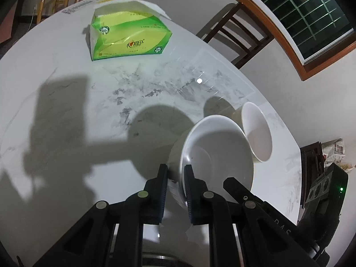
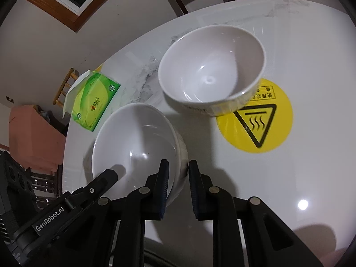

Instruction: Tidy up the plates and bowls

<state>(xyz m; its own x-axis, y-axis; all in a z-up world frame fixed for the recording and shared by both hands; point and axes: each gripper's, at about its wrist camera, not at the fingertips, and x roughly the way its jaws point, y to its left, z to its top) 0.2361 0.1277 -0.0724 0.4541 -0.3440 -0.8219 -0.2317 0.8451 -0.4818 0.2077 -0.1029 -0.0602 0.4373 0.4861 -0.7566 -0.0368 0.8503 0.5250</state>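
A wide white bowl (image 1: pixel 220 149) is gripped at its rim from two sides. My left gripper (image 1: pixel 176 171) is shut on its near rim, one finger inside and one outside. My right gripper (image 2: pixel 178 166) is shut on the opposite rim of the same bowl (image 2: pixel 133 142). It seems to be held a little above the white marble table (image 1: pixel 89 111). A second, deeper white bowl (image 2: pixel 211 71) with a printed band stands on the table just beyond it. In the left wrist view this bowl (image 1: pixel 258 133) is right behind the held one.
A green tissue pack (image 1: pixel 129 35) lies at the far side of the table; it also shows in the right wrist view (image 2: pixel 93 100). A round yellow hot-surface sticker (image 2: pixel 258 120) is on the table by the deep bowl. Wooden chairs (image 1: pixel 235 31) stand around the table.
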